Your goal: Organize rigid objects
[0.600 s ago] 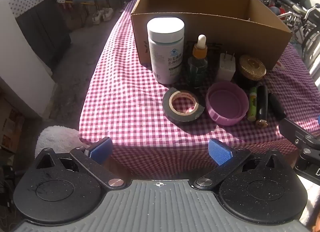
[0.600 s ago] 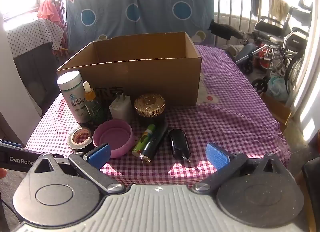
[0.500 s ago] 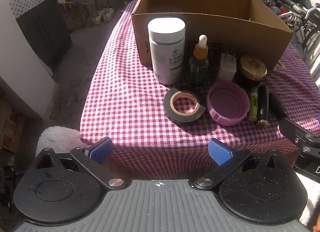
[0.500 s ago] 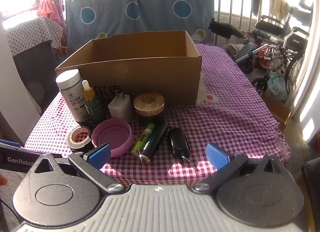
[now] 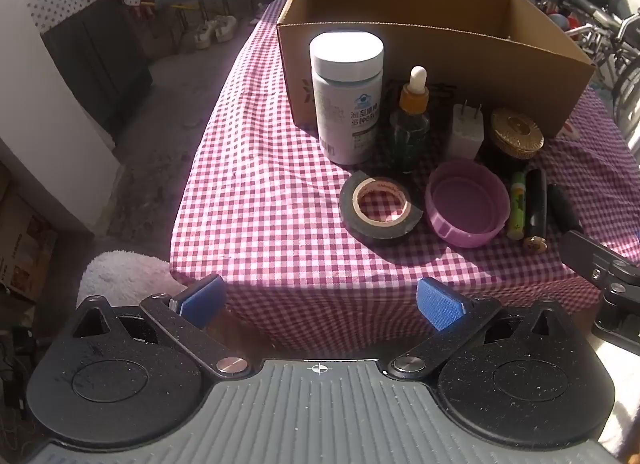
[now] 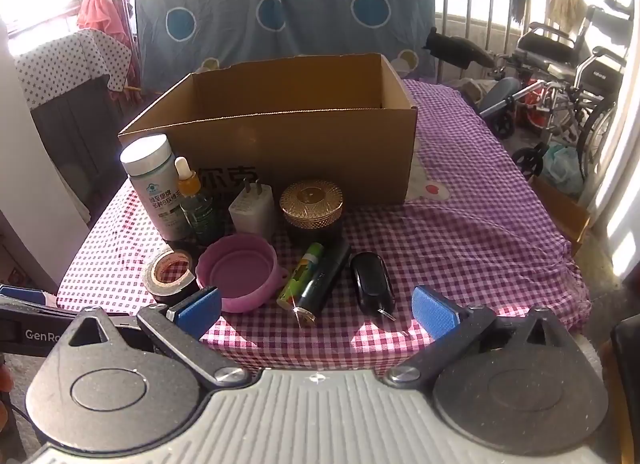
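Observation:
An open cardboard box (image 5: 432, 64) (image 6: 296, 148) stands on the checked tablecloth. In front of it stand a white pill bottle (image 5: 347, 96) (image 6: 154, 186), a dropper bottle (image 5: 410, 124) (image 6: 196, 204), a white charger plug (image 5: 466, 132) (image 6: 252, 210) and a gold-lidded jar (image 5: 516, 134) (image 6: 312, 204). Nearer lie a black tape roll (image 5: 380, 208) (image 6: 170, 276), a purple lid (image 5: 466, 202) (image 6: 240, 270), a green tube (image 6: 302, 274), a dark tube (image 6: 326, 278) and a black key fob (image 6: 372, 282). My left gripper (image 5: 320, 300) and right gripper (image 6: 316, 310) are open and empty, short of the table's near edge.
The table's left edge drops to a grey floor (image 5: 172, 112). A white fluffy thing (image 5: 120, 272) lies low at the near left. A wheelchair (image 6: 568, 76) stands at the far right. The right gripper's body (image 5: 608, 276) shows in the left wrist view.
Both grippers have drifted slightly closer to the table; the objects look a little larger. Nothing on the table has moved.

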### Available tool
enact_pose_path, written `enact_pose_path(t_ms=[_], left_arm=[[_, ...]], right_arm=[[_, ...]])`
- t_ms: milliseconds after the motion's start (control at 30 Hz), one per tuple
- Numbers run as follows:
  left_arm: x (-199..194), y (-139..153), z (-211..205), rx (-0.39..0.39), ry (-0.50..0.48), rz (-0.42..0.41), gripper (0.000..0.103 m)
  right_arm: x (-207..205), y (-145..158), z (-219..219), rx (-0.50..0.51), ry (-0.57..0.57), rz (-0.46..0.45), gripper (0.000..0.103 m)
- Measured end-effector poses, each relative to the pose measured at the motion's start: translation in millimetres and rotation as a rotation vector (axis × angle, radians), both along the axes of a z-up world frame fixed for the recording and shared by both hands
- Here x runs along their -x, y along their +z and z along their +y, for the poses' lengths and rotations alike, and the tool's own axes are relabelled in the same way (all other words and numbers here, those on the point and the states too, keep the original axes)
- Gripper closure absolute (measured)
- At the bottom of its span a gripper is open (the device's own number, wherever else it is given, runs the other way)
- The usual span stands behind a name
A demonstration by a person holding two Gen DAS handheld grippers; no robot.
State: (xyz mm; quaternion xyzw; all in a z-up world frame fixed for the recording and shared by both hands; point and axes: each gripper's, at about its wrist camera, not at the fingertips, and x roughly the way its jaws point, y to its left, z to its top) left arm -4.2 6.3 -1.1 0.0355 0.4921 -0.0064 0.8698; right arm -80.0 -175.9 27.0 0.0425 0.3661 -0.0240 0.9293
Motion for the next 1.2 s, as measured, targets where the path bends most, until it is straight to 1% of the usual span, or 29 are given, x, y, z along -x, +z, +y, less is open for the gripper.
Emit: enact_pose_path(t_ms=[633,1200], left_arm=[[0.0,0.4,7.1,-0.003,0.005,-0.008,0.001],[1.6,0.4,4.9,-0.010,0.005,-0.011,0.001]], right_arm=[[-0.6,1.9,5.0,0.003,0.003,0.004,0.000],[2.6,5.9,6.1,0.007,0.000,0.005,0.000]])
